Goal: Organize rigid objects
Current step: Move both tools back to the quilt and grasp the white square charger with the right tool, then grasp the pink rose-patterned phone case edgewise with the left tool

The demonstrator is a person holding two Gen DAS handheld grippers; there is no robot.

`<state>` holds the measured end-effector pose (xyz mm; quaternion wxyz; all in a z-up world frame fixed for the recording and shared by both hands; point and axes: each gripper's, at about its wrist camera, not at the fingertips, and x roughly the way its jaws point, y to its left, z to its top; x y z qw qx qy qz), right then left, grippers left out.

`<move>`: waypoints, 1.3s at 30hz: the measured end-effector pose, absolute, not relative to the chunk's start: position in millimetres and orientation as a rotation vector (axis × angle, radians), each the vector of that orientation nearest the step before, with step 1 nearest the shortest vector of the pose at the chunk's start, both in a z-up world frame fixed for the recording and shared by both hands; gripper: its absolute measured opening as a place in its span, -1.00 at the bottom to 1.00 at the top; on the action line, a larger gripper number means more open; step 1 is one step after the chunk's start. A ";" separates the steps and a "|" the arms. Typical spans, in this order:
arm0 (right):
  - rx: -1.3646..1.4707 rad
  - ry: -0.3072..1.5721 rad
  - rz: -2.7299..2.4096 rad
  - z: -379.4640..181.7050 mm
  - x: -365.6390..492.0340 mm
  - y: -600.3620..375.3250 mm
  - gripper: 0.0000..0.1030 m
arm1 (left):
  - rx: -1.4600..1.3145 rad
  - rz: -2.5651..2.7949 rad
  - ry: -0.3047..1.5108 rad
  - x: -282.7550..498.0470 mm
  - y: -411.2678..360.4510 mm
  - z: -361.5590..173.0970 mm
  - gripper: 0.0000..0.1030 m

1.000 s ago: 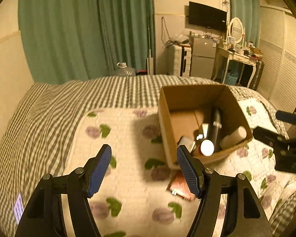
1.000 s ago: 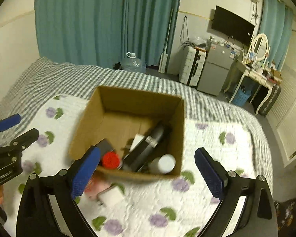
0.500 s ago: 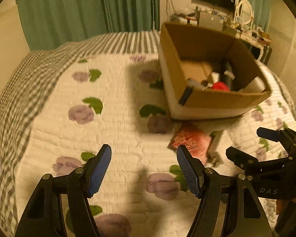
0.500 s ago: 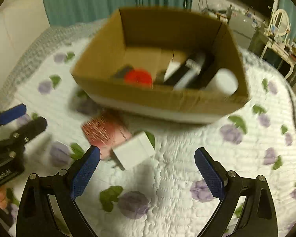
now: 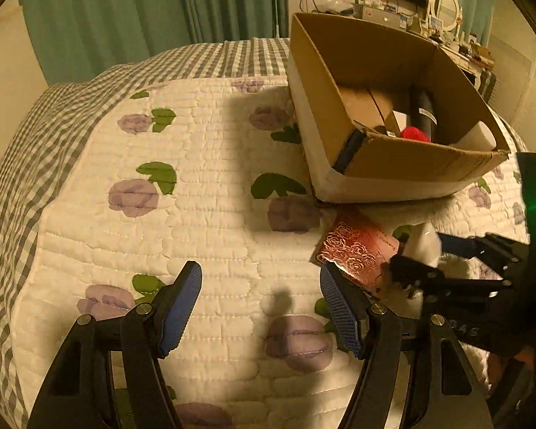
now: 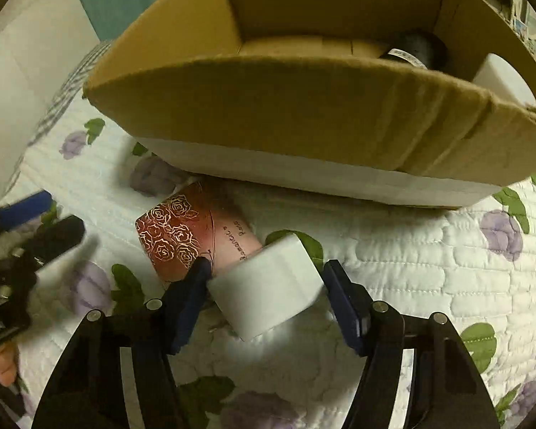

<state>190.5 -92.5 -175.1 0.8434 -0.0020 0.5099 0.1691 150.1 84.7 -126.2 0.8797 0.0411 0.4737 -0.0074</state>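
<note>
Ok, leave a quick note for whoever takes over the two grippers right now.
Right gripper: jaws straddle the white block on the quilt, left pad touching; whether it is clamped cannot be told.
Left gripper: open, empty, above the quilt.
Cardboard box already holds a black cylinder, a red-capped item, a white cylinder and other items.
The red rose-patterned box lies in front of the cardboard box, against the white block.
Left: put the white block, then the rose box, into the cardboard box.
</note>
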 end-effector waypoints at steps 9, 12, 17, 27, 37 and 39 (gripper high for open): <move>0.048 1.007 0.228 -148.1 171.2 -161.4 0.26 | 0.207 -0.132 1.023 151.9 32.5 -134.3 0.39; 0.090 0.999 0.207 -146.7 172.4 -177.3 0.26 | 0.318 -0.156 1.010 154.4 6.3 -142.8 0.39; 0.126 1.011 0.209 -156.2 176.0 -187.1 0.26 | 0.395 -0.160 1.059 171.1 -6.5 -168.6 0.39; 0.152 1.016 0.216 -163.7 174.3 -187.9 0.26 | 0.526 -0.187 1.080 192.5 -23.5 -189.6 0.52; 0.136 1.023 0.207 -167.7 176.4 -186.1 0.26 | 0.356 -0.225 1.106 193.9 2.4 -181.6 0.47; 0.130 1.022 0.206 -167.8 176.1 -186.0 0.26 | 0.336 -0.242 1.104 190.2 4.0 -178.4 0.47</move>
